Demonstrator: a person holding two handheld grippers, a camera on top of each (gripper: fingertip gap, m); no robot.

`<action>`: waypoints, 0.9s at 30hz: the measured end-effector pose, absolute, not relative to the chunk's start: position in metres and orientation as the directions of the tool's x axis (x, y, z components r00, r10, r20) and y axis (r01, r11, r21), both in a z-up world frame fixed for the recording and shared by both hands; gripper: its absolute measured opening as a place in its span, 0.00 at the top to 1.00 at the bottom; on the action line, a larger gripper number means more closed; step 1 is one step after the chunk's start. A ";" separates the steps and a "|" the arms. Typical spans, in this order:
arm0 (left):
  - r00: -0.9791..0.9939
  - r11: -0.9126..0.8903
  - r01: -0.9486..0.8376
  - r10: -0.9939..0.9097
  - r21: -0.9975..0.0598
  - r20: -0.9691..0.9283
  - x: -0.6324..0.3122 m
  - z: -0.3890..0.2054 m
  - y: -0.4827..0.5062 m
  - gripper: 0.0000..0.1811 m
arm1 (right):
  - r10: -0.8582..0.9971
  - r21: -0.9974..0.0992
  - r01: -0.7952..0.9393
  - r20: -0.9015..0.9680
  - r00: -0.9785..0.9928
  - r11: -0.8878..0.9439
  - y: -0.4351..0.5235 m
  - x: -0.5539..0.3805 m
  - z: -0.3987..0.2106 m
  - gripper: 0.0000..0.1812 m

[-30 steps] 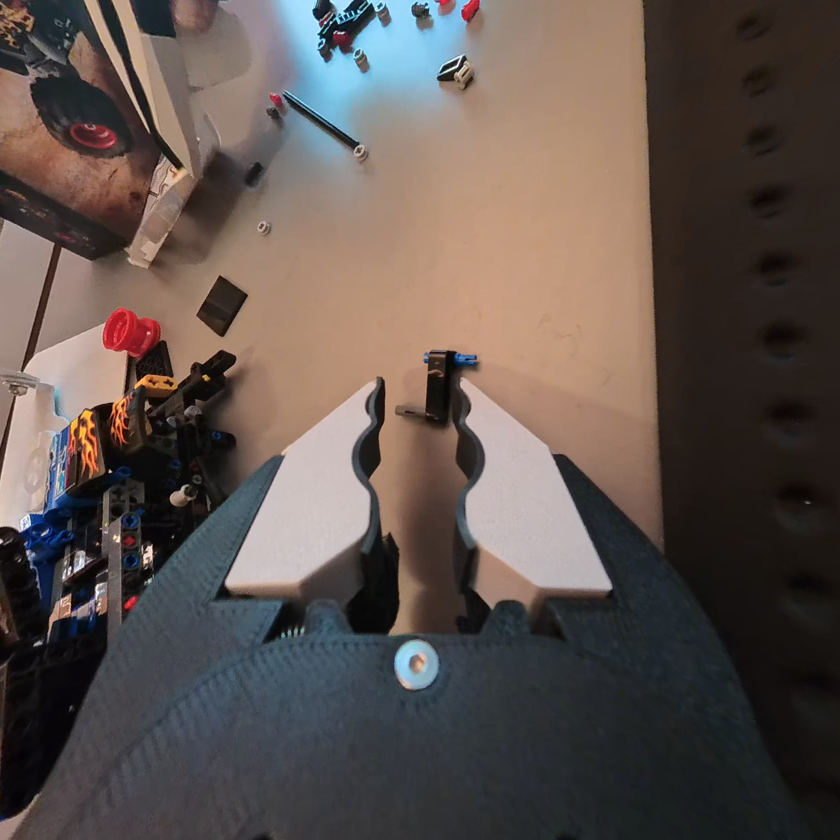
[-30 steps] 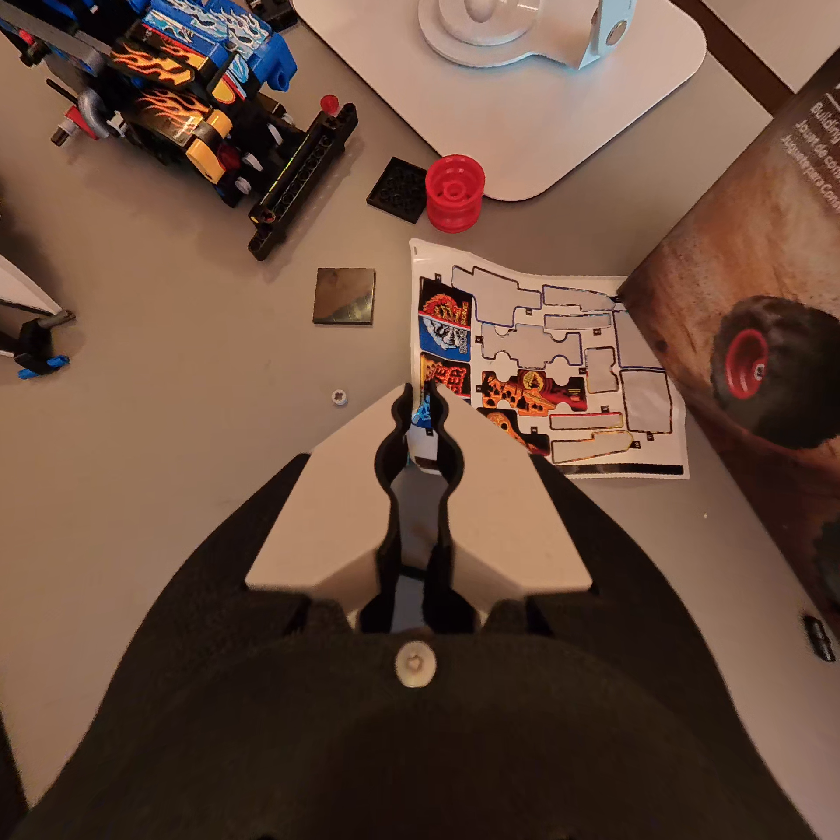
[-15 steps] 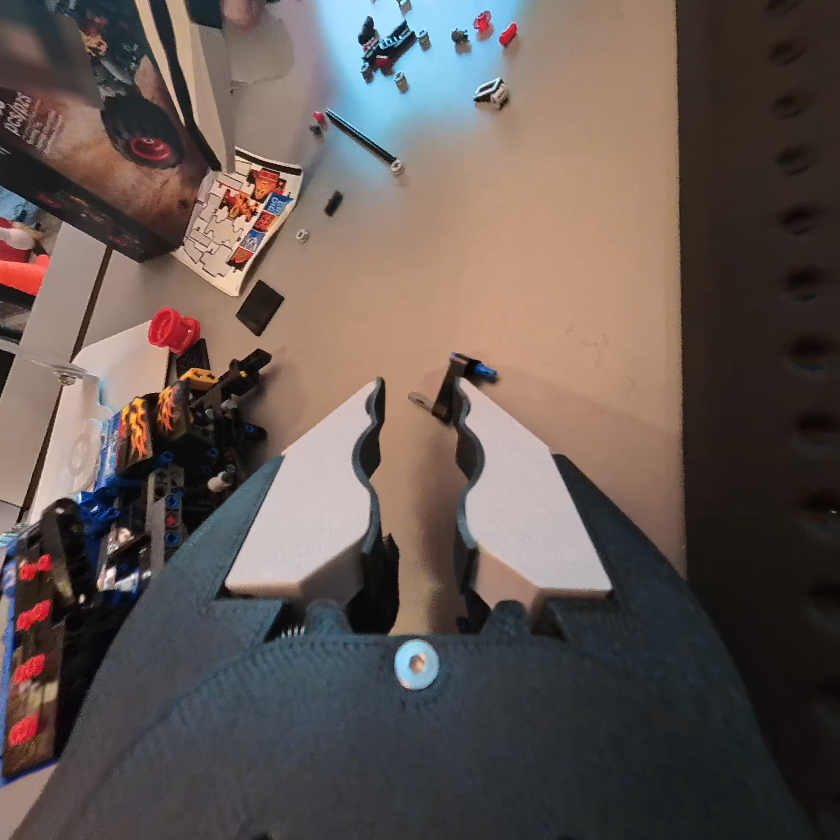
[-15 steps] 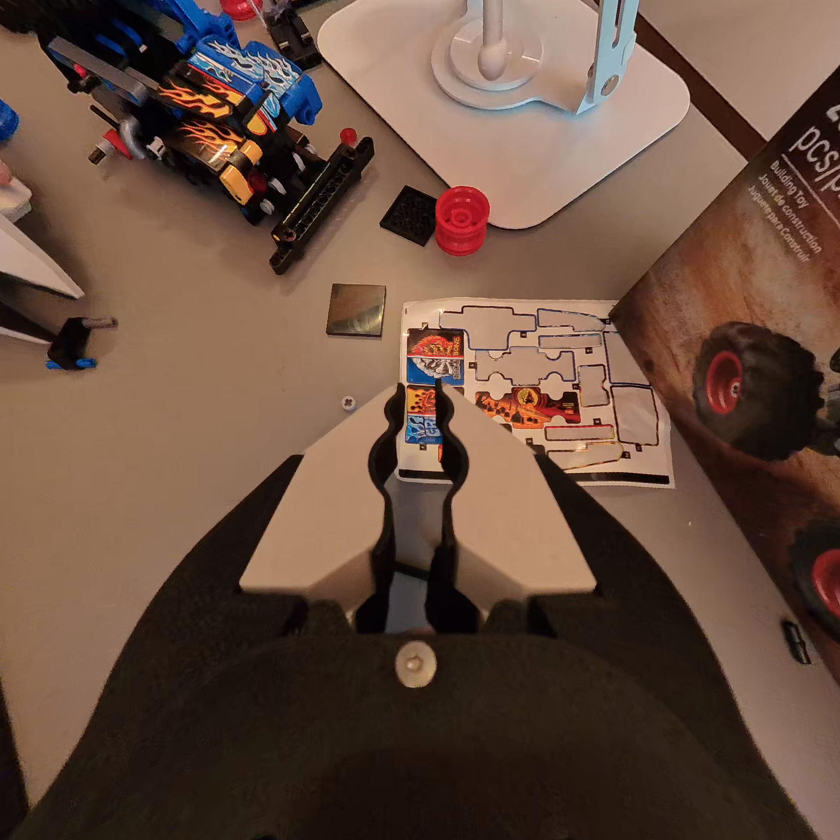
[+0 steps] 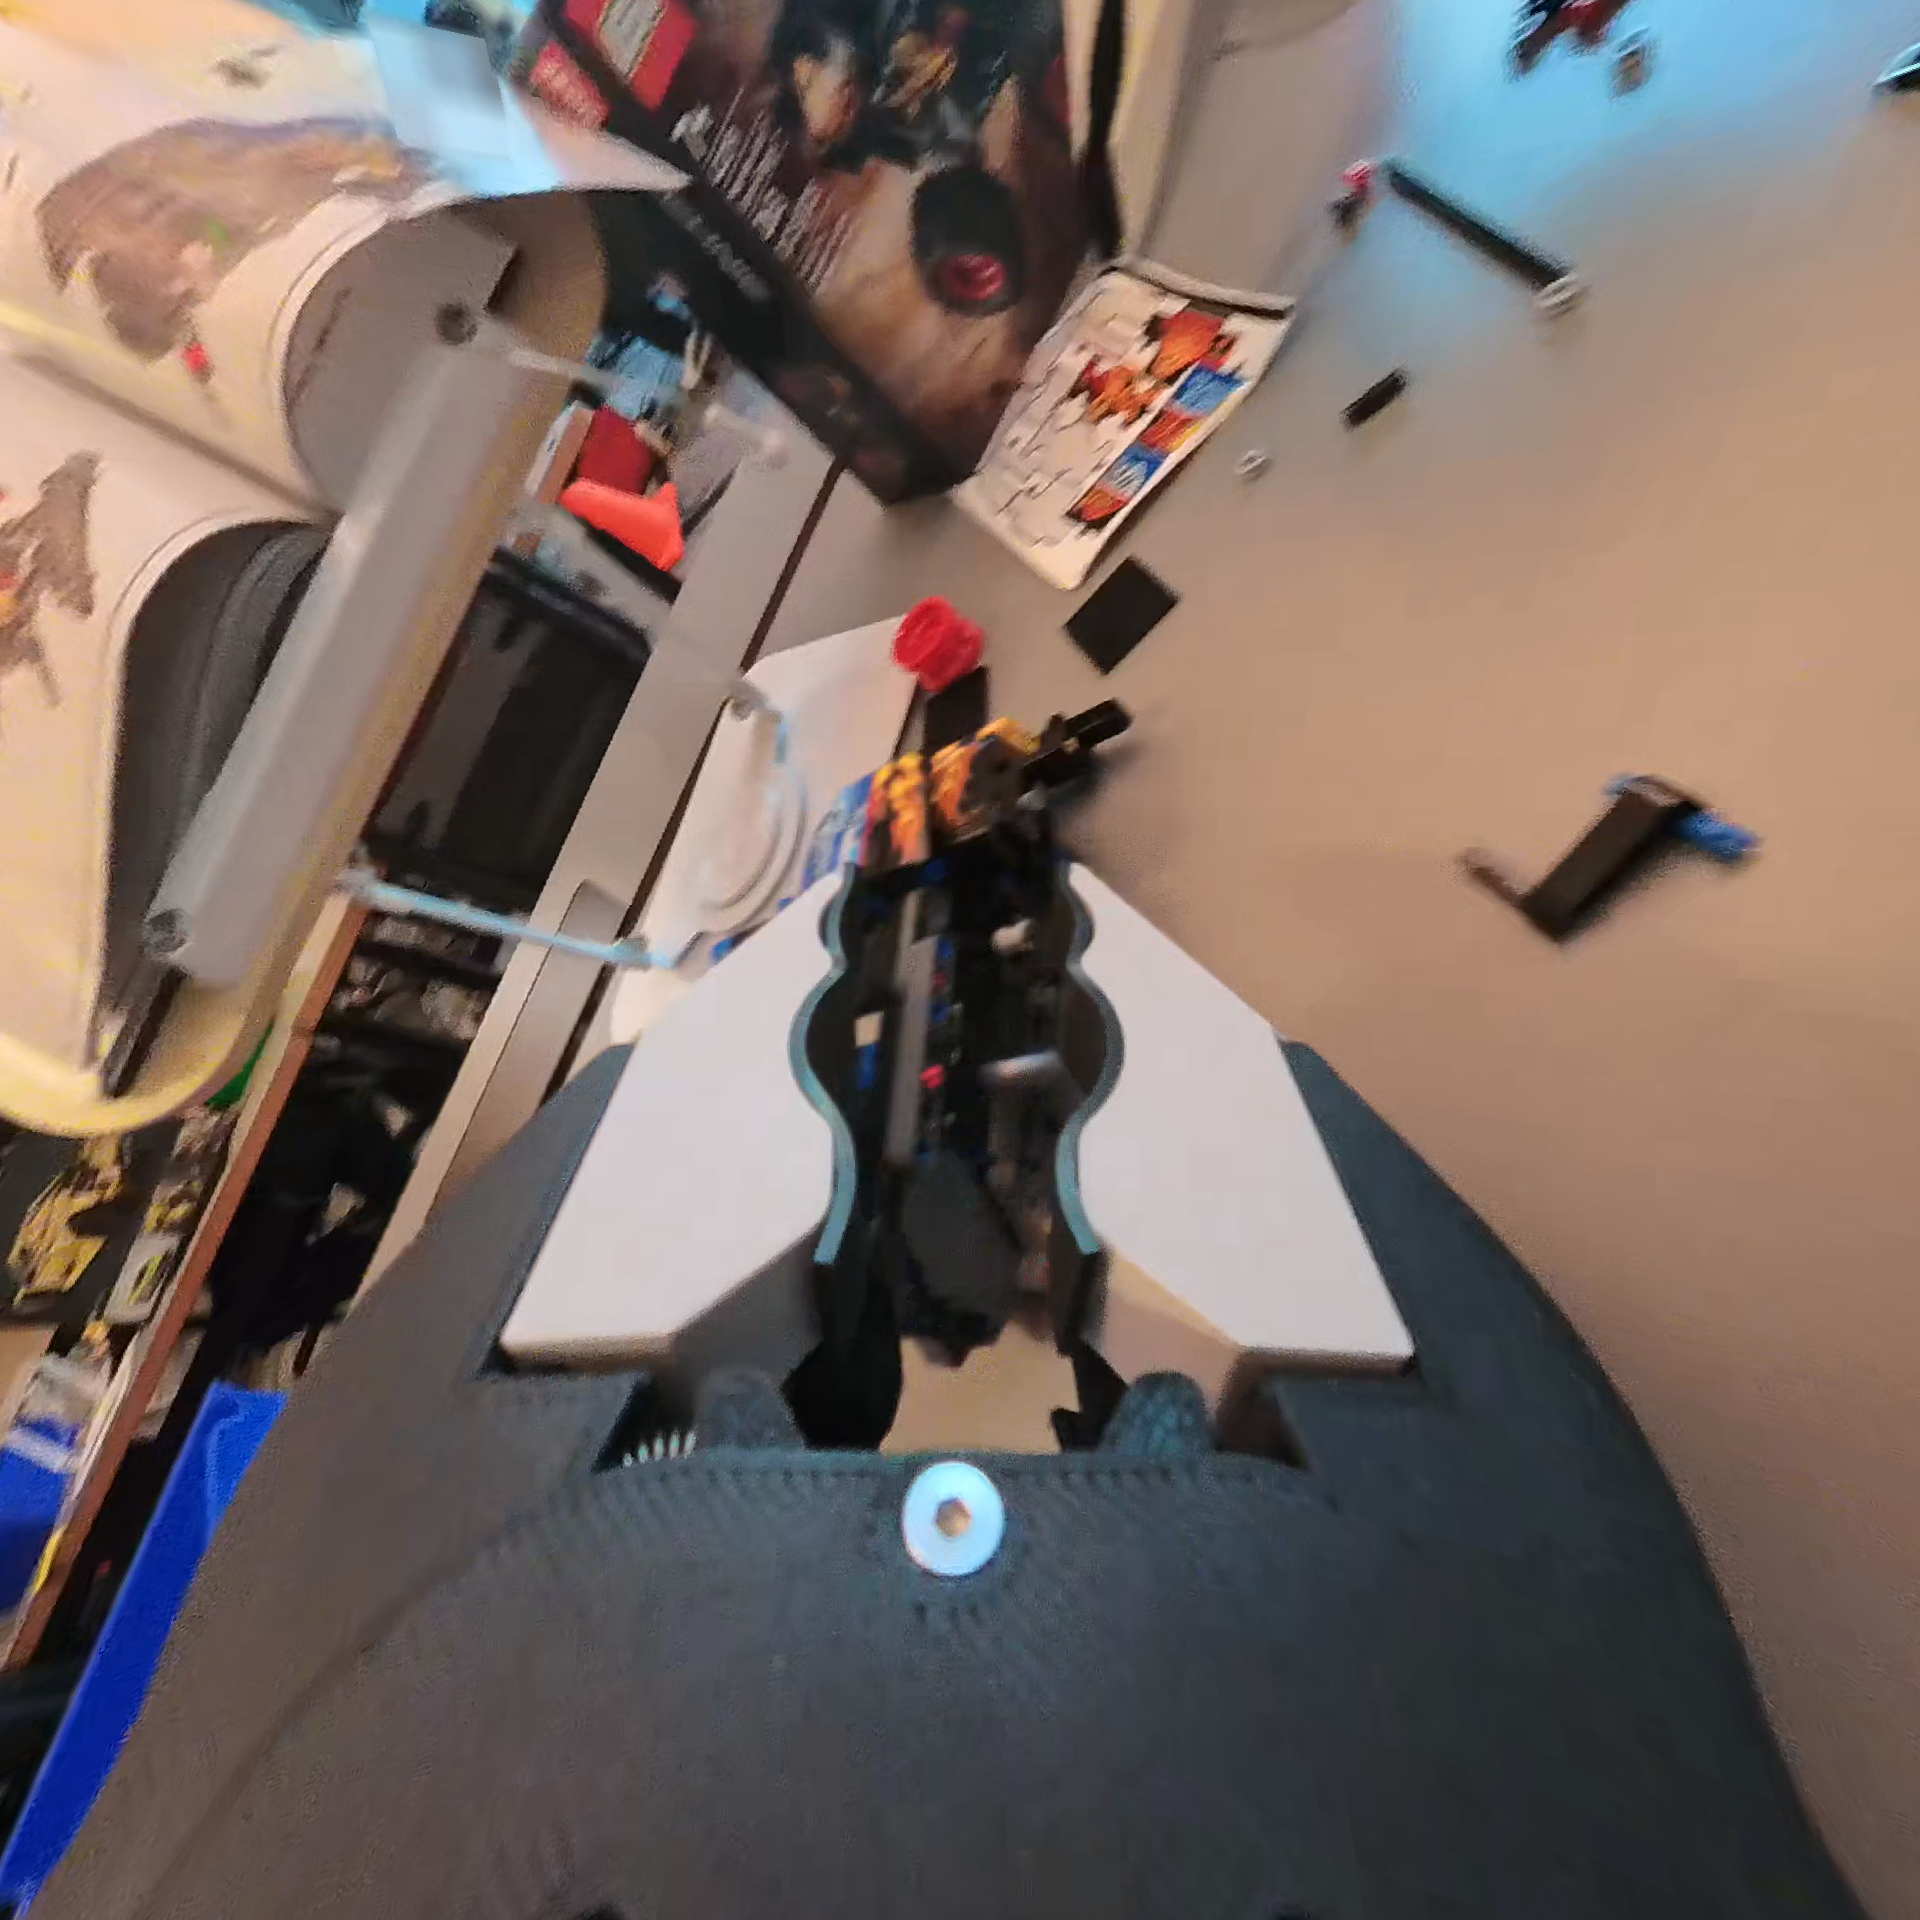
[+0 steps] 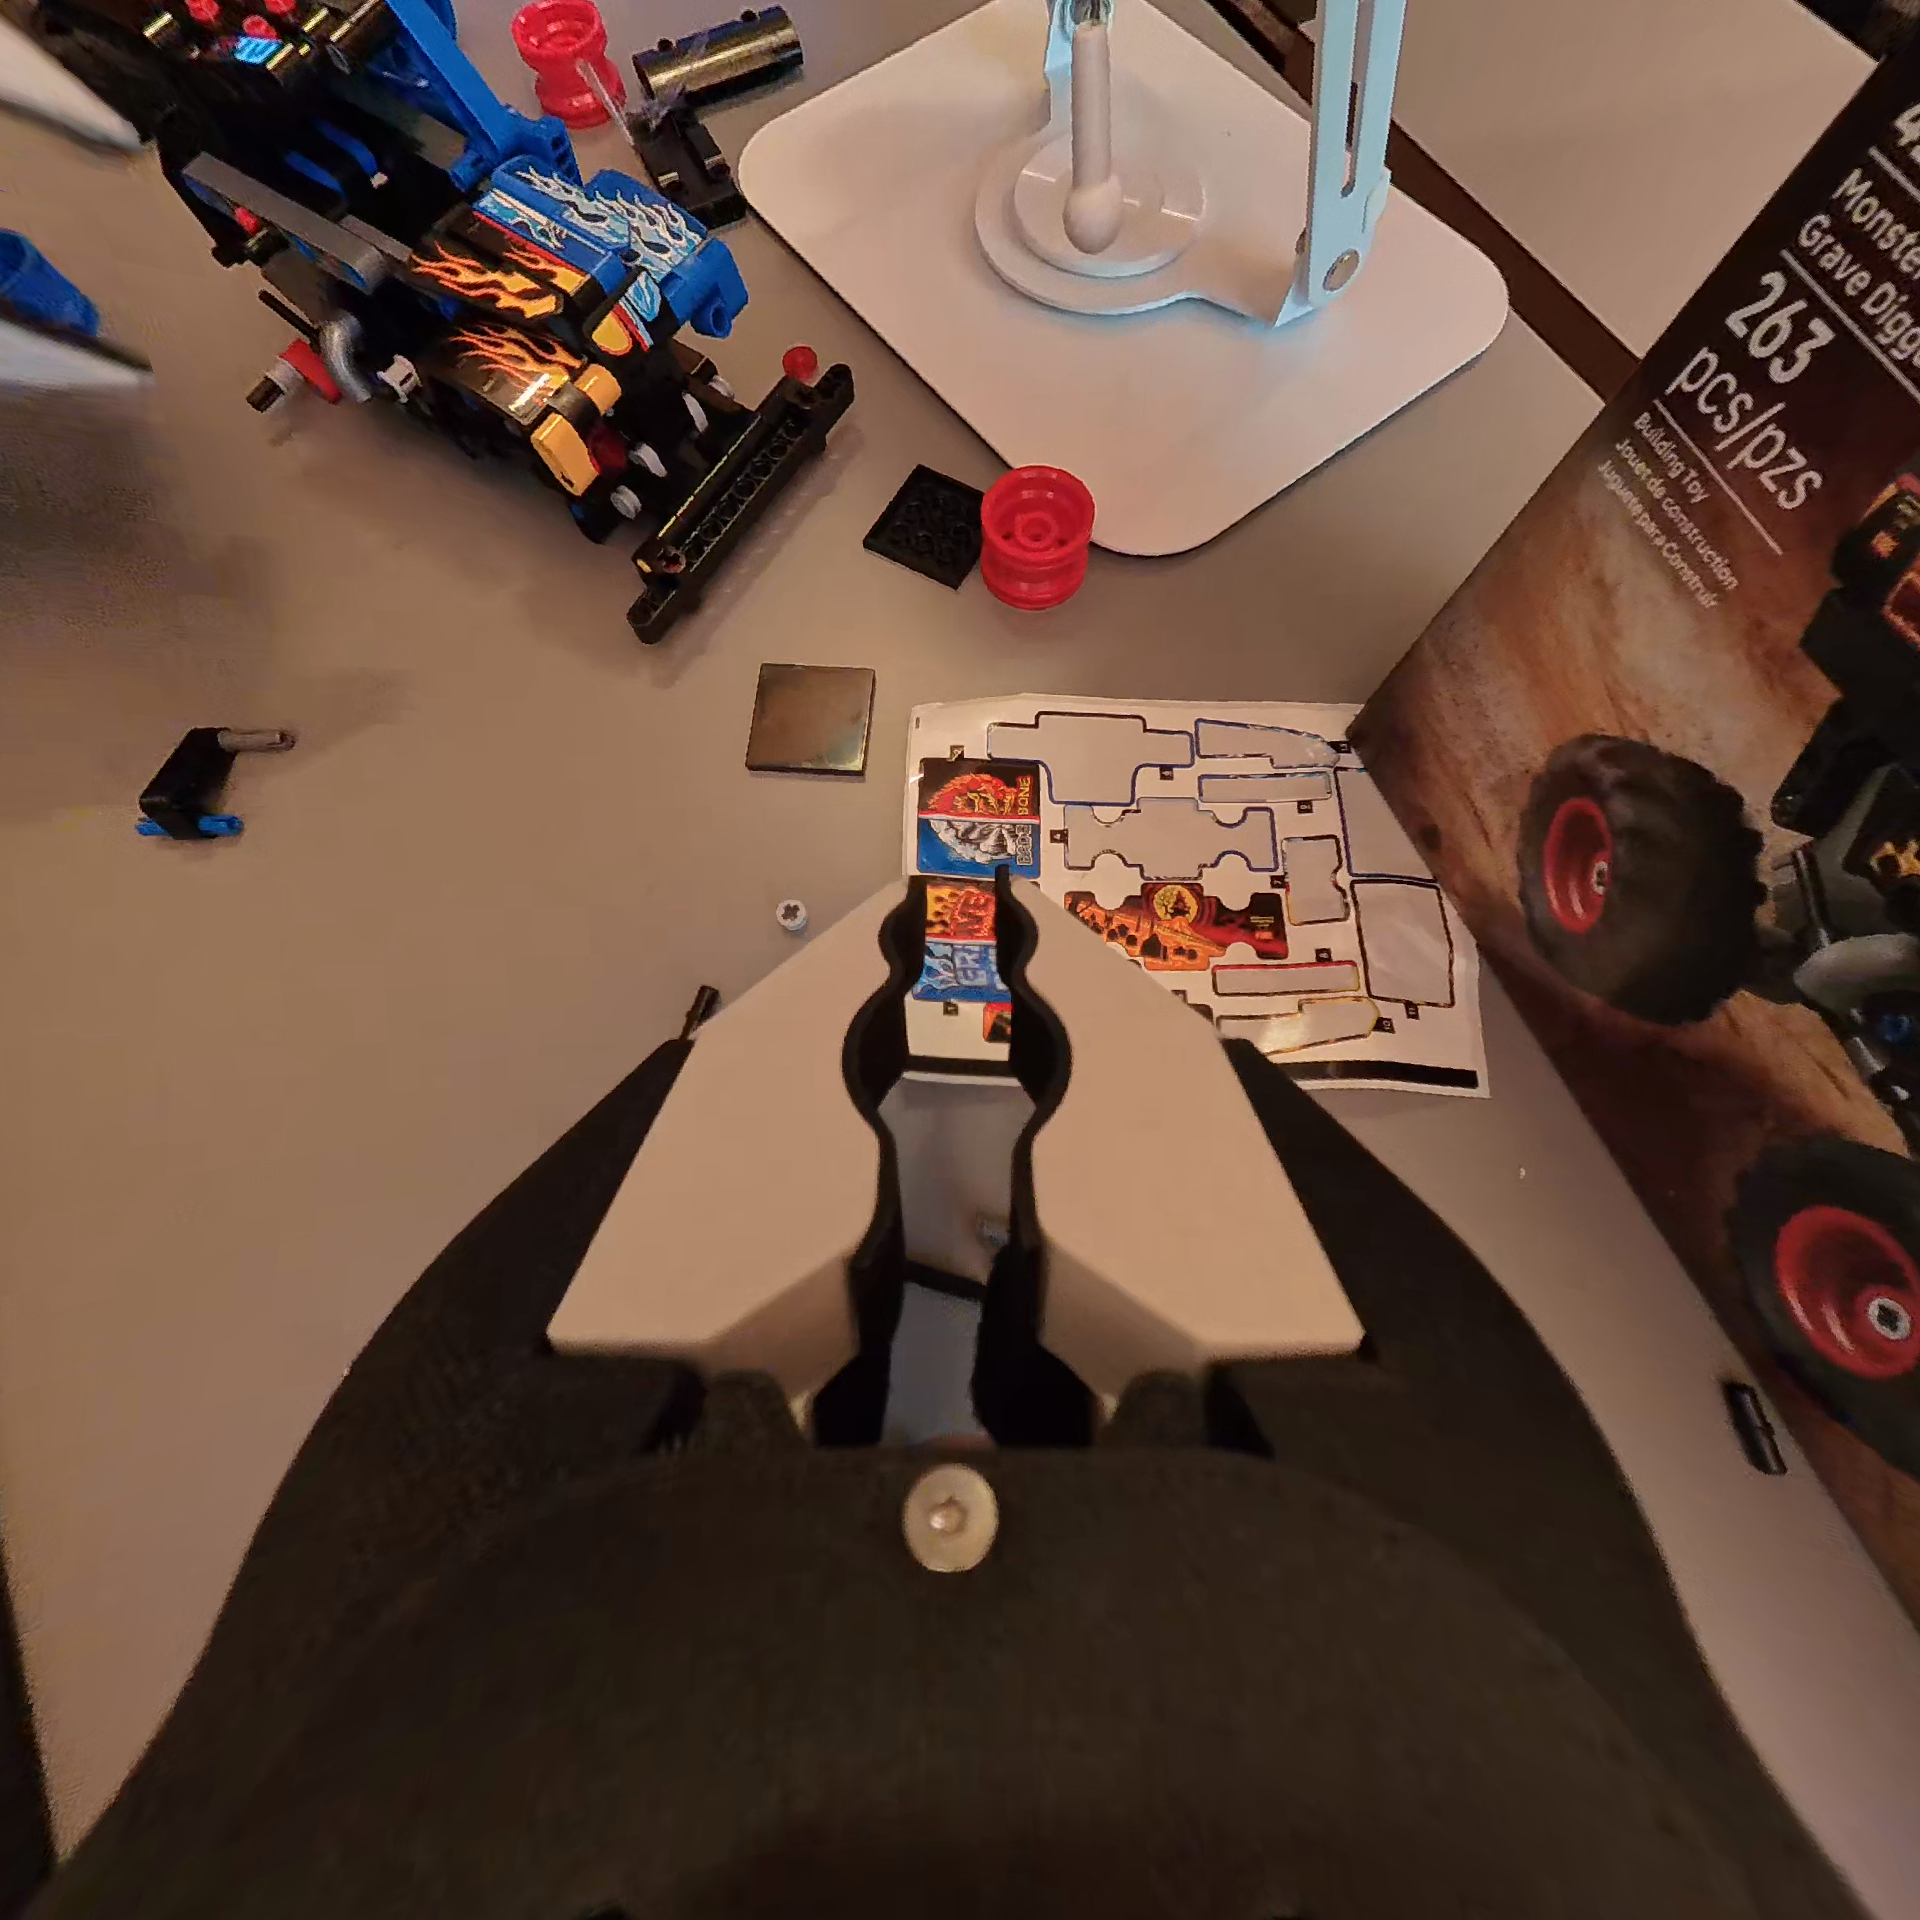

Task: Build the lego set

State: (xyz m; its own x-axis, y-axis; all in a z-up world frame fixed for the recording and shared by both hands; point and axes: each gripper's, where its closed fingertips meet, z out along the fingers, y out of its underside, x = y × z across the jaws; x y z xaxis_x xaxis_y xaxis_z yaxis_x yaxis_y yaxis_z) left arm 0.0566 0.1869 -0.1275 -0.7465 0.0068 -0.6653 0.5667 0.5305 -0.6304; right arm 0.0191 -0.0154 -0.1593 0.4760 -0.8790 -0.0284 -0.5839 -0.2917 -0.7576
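Half-built truck (image 6: 488,312) sits on the grey table (image 6: 436,987), far left in the right wrist view: black frame, blue body panels, orange flame stickers, long black beam sticking out at the front end. No wheels mounted that I can see.

Left gripper (image 5: 951,883) is spread open with the truck framed between its fingers. Picture is motion-blurred, so I can't tell whether the fingers touch the truck or just hover above it.

Risks, as I judge them: a fast approach could knock the truck sideways or pop off a loose panel. Squeezing on the stickered panels or thin pins instead of the solid frame could let it twist or slip.

Small black L-shaped piece with blue pin (image 6: 192,790) lies alone on the table, well apart from the truck. Red wheel hub (image 6: 1037,532) rests against the white stand base (image 6: 1195,416), black square plate (image 6: 928,525) just beside it.

Right gripper (image 6: 1000,896) is nearly closed, holding nothing visible, hovering over the sticker sheet (image 6: 1195,894). Box (image 6: 1714,831) stands at right.
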 end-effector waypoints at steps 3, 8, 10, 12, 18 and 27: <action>-0.770 0.584 0.485 -0.068 -0.651 -0.635 0.083 -0.121 0.196 0.77 | -0.879 -0.763 -0.577 -0.024 0.476 -0.291 -0.017 0.018 -0.158 0.94; -0.810 0.641 0.369 -0.133 -0.673 -0.572 0.112 -0.119 0.206 0.70 | -0.876 -0.766 -0.572 -0.022 0.481 -0.294 -0.017 0.017 -0.158 0.94; -0.830 0.672 0.328 -0.131 -0.664 -0.542 0.118 -0.125 0.208 0.69 | -0.874 -0.764 -0.572 -0.022 0.485 -0.298 -0.017 0.016 -0.160 0.94; -0.848 0.696 0.293 -0.128 -0.656 -0.515 0.123 -0.133 0.209 0.69 | -0.873 -0.762 -0.573 -0.021 0.487 -0.302 -0.017 0.016 -0.161 0.94; -0.909 0.682 0.214 -0.123 -0.700 -0.398 0.121 -0.138 0.207 0.74 | -0.872 -0.762 -0.573 -0.022 0.490 -0.302 -0.019 0.014 -0.164 0.94; -0.954 0.650 0.164 -0.086 -0.742 -0.286 0.116 -0.140 0.207 0.71 | -0.867 -0.767 -0.566 -0.028 0.498 -0.301 -0.018 0.015 -0.164 0.94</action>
State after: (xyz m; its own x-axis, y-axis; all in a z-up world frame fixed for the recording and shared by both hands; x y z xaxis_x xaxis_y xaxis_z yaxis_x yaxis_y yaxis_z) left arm 0.1165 0.2073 -0.1404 -0.9542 -0.0864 -0.2863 0.1639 0.6496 -0.7424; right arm 0.0147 -0.0178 -0.1644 0.4979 -0.8668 -0.0278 -0.5664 -0.3007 -0.7673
